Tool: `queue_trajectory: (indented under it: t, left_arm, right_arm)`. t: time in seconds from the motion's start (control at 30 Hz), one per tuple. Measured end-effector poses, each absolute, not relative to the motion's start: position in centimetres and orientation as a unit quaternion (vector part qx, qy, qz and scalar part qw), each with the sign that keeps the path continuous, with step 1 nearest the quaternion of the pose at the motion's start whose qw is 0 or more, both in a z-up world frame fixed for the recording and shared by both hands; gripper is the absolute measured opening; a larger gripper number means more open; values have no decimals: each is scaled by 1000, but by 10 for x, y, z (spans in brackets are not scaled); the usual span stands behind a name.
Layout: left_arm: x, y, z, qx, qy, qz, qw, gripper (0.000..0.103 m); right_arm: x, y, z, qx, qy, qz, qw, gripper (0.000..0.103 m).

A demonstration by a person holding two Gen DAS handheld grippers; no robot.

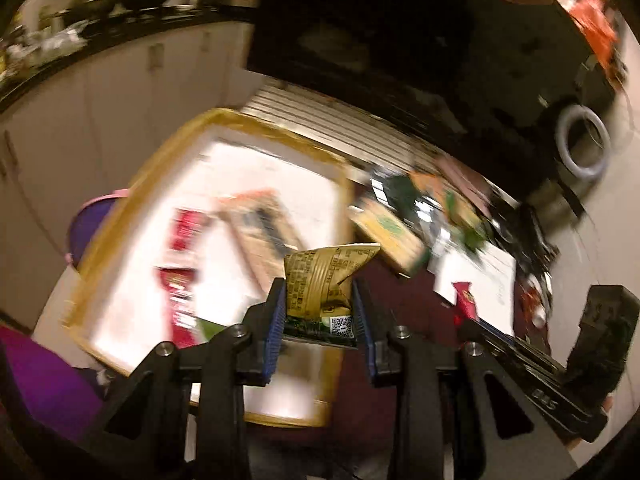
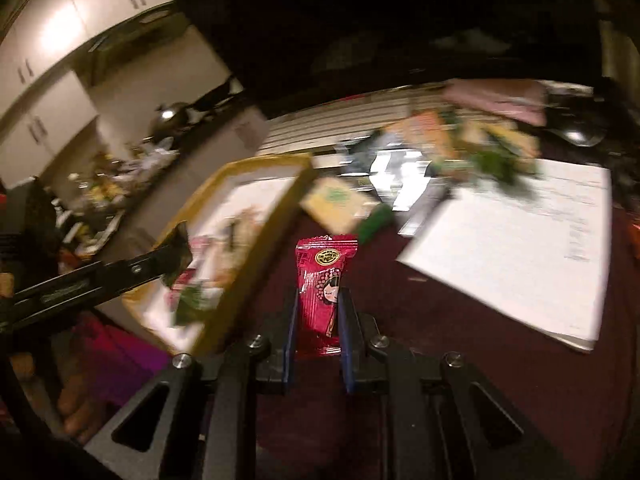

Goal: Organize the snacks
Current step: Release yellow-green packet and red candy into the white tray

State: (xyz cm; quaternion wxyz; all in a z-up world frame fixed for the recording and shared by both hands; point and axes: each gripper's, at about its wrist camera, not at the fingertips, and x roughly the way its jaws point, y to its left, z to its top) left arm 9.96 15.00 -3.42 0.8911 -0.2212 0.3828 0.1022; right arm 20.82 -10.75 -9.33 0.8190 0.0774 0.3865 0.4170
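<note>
My left gripper [image 1: 319, 292] is shut on a gold and green snack packet [image 1: 322, 284], held above the near right part of a white tray with a yellow rim [image 1: 132, 184]. Red packets [image 1: 182, 236] and a tan packet [image 1: 260, 236] lie blurred in the tray. My right gripper [image 2: 319, 304] is shut on a red snack packet [image 2: 324, 280] over the dark red tabletop, just right of the tray's rim [image 2: 256, 256]. The right gripper [image 1: 472, 316] shows at the right in the left wrist view; the left gripper [image 2: 182, 268] reaches over the tray in the right wrist view.
A blurred pile of green and yellow snack packets [image 2: 460, 148] lies at the back of the table, with a tan packet [image 2: 336, 202] nearer. White papers [image 2: 520, 248] cover the right side. A dark chair back [image 1: 400, 40] stands behind, and a purple seat [image 1: 44, 384] at lower left.
</note>
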Motion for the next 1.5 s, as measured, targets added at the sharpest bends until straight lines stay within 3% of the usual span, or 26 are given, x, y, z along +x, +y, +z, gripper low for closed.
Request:
queue_trajectory:
  t: [0.4,1.03,1.13,1.23,1.37,1.4,1.5]
  left_arm:
    - [116,202,-64,-257,419,127,862,34]
    - [152,217,-83,-231,474,159,835,34]
    - [155,223,-87,-230,479,170,830,35]
    - [151,226,-87,-234,479,175,828,45]
    - [131,223,-72,-249,442,172,844,60]
    - [123,218,-66,-247,429,167,853,67]
    - [111,204,-53,-236,407,158,868,70]
  right_arm:
    - [230,13,-71,33,404,475,781,17]
    - [278,107,-98,-110,444,397,796,17]
    - [279,107,-102,-111,450,392,795,21]
    - [279,101,-102,-99,450,396,794,22]
    - [272,72,-85,-51,437,406,801,42]
    - [270,64,-80,-39,431,411,802,44]
    - [255,28,-68,0,415,419,807,48]
